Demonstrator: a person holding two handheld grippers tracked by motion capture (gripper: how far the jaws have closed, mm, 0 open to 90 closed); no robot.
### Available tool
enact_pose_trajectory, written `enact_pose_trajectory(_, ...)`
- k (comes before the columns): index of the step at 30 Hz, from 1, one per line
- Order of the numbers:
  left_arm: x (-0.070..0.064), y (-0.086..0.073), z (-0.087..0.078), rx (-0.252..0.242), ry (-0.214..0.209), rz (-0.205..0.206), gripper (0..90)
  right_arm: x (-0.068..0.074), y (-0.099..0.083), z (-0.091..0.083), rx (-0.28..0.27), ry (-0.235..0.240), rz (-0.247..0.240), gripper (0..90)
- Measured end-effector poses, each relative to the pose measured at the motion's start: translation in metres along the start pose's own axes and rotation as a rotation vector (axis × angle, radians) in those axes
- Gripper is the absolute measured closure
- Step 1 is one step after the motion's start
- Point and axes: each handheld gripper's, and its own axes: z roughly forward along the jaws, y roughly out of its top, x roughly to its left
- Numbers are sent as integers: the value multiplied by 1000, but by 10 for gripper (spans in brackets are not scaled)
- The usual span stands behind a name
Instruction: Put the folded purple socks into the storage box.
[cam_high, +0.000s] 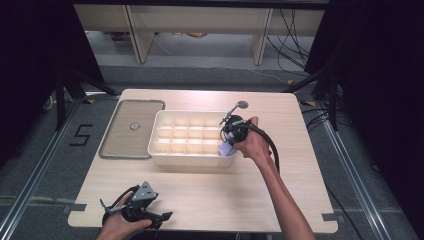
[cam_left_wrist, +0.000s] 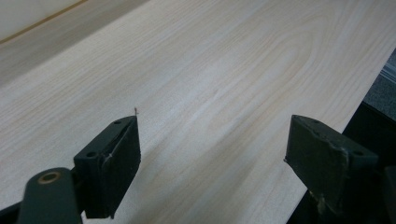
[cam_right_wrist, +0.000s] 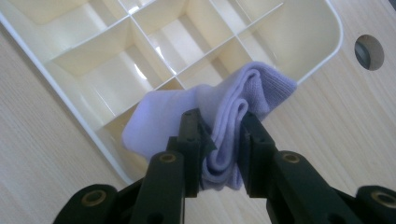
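R gripper (cam_right_wrist: 220, 140) w/ fingers (cam_right_wrist: 191, 135) pinched on a folded lilac sock (cam_right_wrist: 233, 100); fabric bunched between the pads, the rest bulging out past the tips. Sock hangs over the front-right corner of the cream divider tray (cam_high: 160, 150), partly above the corner cell & partly over the rim. In the high view the sock (cam_high: 227, 148) shows as a pale purple bit just under the R gripper (cam_high: 231, 137), at the tray's near right end. R hand (cam_high: 252, 142) wraps the gripper body, cable looping back along the forearm.

Tray sits mid-counter (cam_high: 210, 200), grid of small cells, those in sight look bare. Its flat lid (cam_high: 131, 127), brown w/ grey rim & a round knob, lies on the counter just left of the tray, touching or nearly so. Round grommet hole (cam_high: 242, 104) in the counter just beyond the tray's far right corner; also seen in the R gripper view (cam_right_wrist: 369, 52).

L gripper (cam_high: 150, 216) rests low at the counter's near-left edge, held by the L hand (cam_high: 120, 225), well apart from the tray. Its fingers (cam_left_wrist: 116, 158) stand wide, nothing between them, just bare wood grain.
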Motion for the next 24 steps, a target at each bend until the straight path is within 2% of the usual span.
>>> enact_pose_trajectory(1, 0, 0, 0, 0, -1, 0, 172, 1, 1, 2, 1, -2, -16, 734)
enact_pose_trajectory(2, 0, 0, 0, 2, -13, -4, 172, 3, 1, 3, 7, -6, -6, 733)
enact_pose_trajectory(3, -1, 0, 0, 1, -11, -9, 172, 2, 2, 4, 9, -5, -25, 734)
enact_pose_trajectory(4, -1, 0, 1, 1, -10, -12, 172, 5, 2, 5, 14, -8, -10, 733)
enact_pose_trajectory(6, -1, 0, 1, 2, -9, -9, 172, 5, 3, 6, 17, -13, -27, 733)
enact_pose_trajectory(7, 0, 0, 1, 10, 4, 5, 172, 7, 4, 9, 16, -3, -60, 732)
enact_pose_trajectory(8, 0, 0, 1, 11, 1, 9, 172, 8, 4, 10, 16, -1, -59, 732)
enact_pose_trajectory(9, 0, 0, 1, 6, -4, 7, 173, 10, 4, 11, 23, 5, -32, 732)
enact_pose_trajectory(10, -1, 0, 0, 5, -8, 15, 173, 9, 4, 13, 15, 9, -57, 732)
enact_pose_trajectory(13, -1, 0, 1, -1, -2, 3, 174, 12, 4, 18, 25, 23, -42, 732)
enact_pose_trajectory(14, 0, 0, 0, 6, 2, 19, 174, 12, 4, 19, 25, 29, -49, 732)
enact_pose_trajectory(15, 0, 0, 0, 6, 5, 15, 174, 13, 4, 21, 30, 38, -38, 733)
enact_pose_trajectory(16, 0, 0, 0, 5, 3, 15, 174, 13, 3, 24, 31, 38, -58, 733)
enact_pose_trajectory(19, 0, 0, 0, 6, 3, 15, 174, 15, 3, 29, 41, 52, -54, 733)
enact_pose_trajectory(20, 0, 0, 0, 7, 3, 15, 174, 16, 3, 32, 46, 56, -38, 733)
enact_pose_trajectory(23, 0, 0, 2, 2, -16, 4, 174, 15, 3, 34, 48, 71, -23, 736)
enact_pose_trajectory(24, 0, 1, 1, 11, -16, 5, 175, 14, 3, 35, 48, 74, -33, 737)
